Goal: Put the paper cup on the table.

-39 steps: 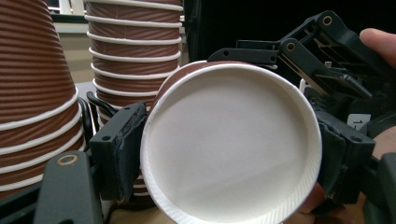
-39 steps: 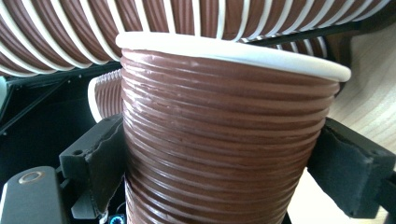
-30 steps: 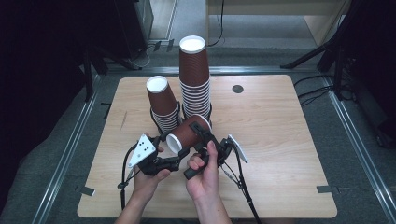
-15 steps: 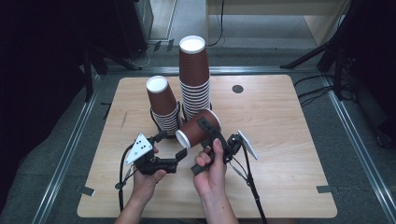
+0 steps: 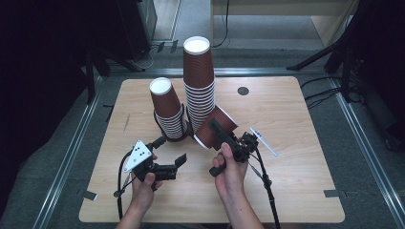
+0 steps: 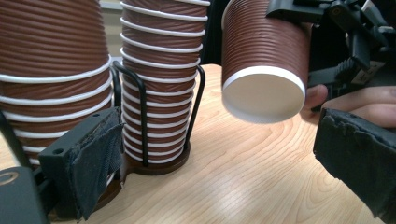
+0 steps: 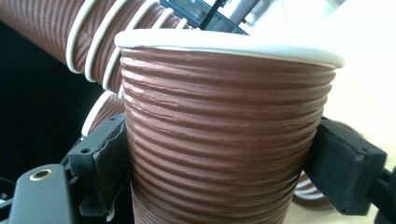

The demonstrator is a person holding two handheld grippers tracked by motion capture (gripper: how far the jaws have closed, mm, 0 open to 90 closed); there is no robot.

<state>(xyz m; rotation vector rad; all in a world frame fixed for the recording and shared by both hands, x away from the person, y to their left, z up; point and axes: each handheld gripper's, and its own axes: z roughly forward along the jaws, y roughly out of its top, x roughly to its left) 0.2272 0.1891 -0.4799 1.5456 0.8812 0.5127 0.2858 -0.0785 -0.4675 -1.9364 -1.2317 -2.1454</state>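
Two stacks of ribbed brown paper cups stand upside down in black wire holders: a tall stack [image 5: 198, 88] [image 6: 161, 70] and a shorter, leaning stack [image 5: 167, 112] [image 6: 46, 70]. My right gripper [image 5: 218, 131] [image 7: 224, 172] is shut on a single brown cup [image 5: 216, 125] [image 7: 224, 130] [image 6: 264, 65]. The cup is tilted in the air just right of the tall stack, its white bottom facing my left gripper. The right jaws have just closed further, both pads [image 7: 107, 163] pressing on the cup's wall. My left gripper [image 5: 171, 150] [image 6: 224, 163] has just opened and stands wide with nothing between its pads [image 6: 93, 158].
The wooden table [image 5: 296, 181] has bare room to the right and along the front. A small dark round disc [image 5: 243, 90] sits near the back edge. Cables trail from both grippers toward the person. Dark floor and metal rails surround the table.
The left gripper's jaws have spread wide and let go of the single cup. The right gripper has carried that cup to the right and slightly up, away from the left gripper.
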